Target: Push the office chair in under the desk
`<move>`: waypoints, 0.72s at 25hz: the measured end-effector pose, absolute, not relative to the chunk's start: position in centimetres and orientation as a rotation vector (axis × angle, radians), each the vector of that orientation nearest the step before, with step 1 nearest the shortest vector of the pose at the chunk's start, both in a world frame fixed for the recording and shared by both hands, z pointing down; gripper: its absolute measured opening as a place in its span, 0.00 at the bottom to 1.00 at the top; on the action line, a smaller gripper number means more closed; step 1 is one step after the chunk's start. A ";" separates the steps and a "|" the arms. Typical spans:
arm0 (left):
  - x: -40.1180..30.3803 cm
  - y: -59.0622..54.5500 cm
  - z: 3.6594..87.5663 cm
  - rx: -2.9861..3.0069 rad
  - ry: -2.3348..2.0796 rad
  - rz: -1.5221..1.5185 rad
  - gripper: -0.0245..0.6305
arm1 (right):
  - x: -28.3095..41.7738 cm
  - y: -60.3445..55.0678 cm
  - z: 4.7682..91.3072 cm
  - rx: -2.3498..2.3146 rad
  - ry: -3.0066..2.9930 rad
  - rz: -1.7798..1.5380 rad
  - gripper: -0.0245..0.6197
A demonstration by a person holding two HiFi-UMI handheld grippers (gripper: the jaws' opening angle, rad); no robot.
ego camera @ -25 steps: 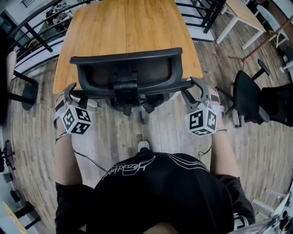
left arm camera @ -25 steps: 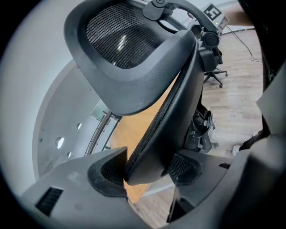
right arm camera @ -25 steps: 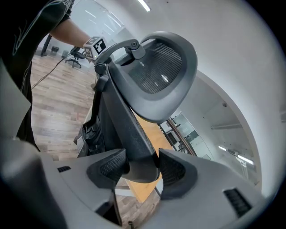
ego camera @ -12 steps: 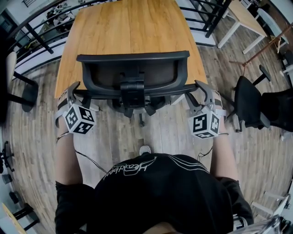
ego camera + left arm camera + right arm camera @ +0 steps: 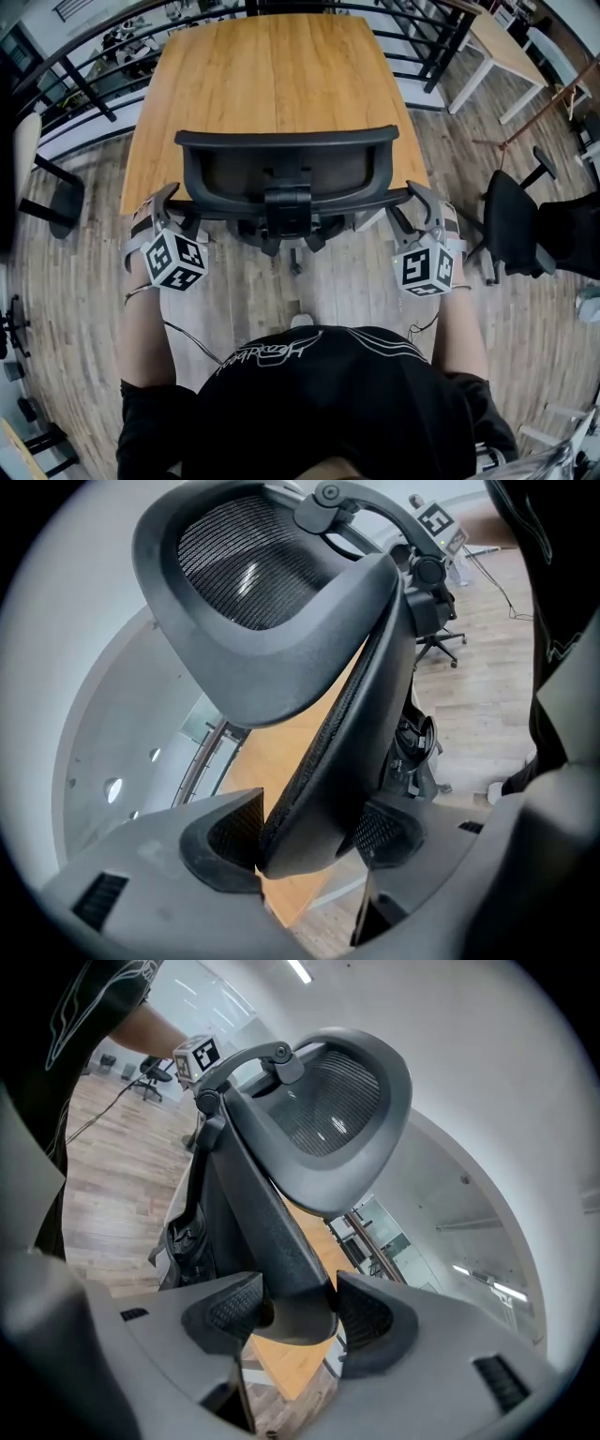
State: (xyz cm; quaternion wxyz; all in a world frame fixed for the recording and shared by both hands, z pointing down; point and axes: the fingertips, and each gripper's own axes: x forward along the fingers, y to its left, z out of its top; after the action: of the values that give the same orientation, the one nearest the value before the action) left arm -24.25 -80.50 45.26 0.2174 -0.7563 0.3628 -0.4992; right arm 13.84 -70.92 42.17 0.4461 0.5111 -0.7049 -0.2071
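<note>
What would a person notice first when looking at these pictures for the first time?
A black office chair fills the middle of the head view, its backrest at the near edge of the wooden desk. The left gripper and the right gripper each clamp one side edge of that mesh backrest.

Bright, even light fills the room. The desk (image 5: 272,84) has a soft sheen, and shadows on the floor (image 5: 66,281) are faint. The head view bows hard at its edges. Both gripper views have black corners and a blurred foreground. A strip light (image 5: 300,970) glares at the top, and the chair (image 5: 239,574) mesh glints.
</note>
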 end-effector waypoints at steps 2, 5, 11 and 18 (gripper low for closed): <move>-24.2 -80.4 45.2 -2.112 1.021 -1.349 0.42 | 13.9 -71.0 42.2 1.260 -1.758 -0.505 0.43; -24.3 -80.0 44.9 -2.152 1.058 -1.290 0.43 | 14.5 -70.7 42.2 1.274 -1.778 -0.454 0.43; -26.2 -76.2 43.2 -2.306 1.194 -1.191 0.45 | 15.9 -66.2 40.4 1.381 -1.928 -0.277 0.43; -24.9 -66.4 39.8 -2.558 1.329 -0.913 0.45 | 14.3 -57.4 38.1 1.448 -2.252 -0.034 0.43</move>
State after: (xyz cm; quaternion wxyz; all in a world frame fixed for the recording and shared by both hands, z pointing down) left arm -24.85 -66.36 39.84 0.0589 -0.8446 0.4387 -0.3013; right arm 14.33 -57.37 38.13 0.2298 0.5263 -0.8186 -0.0125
